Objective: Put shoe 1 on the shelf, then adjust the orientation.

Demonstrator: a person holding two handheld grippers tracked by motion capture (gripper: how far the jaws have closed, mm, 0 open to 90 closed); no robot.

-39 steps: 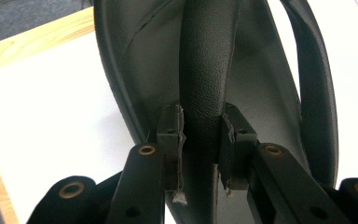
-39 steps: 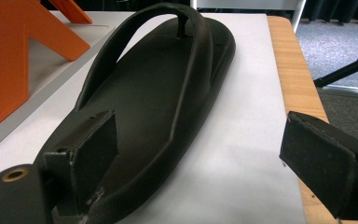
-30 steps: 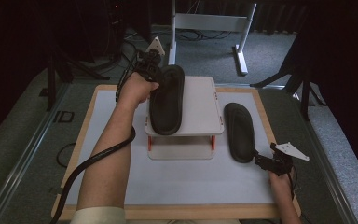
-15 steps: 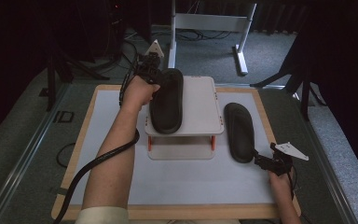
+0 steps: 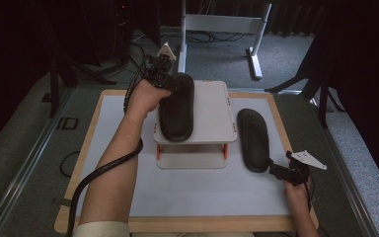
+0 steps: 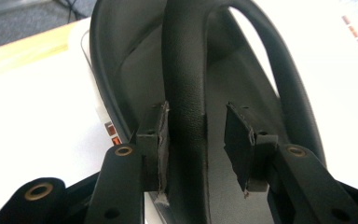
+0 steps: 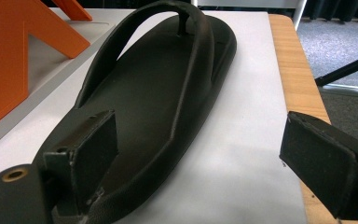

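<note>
While the left hand-held gripper (image 6: 193, 140), just opening, straddles a sandal's strap (image 6: 186, 93), the right hand-held gripper (image 7: 214, 154) gapes.

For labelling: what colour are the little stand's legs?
Orange legs, best seen in the right gripper view.

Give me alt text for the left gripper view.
The left gripper straddles the strap of a black flip-flop on a white stand; its jaws have just been opening, one pad against the strap, the other apart.
</note>
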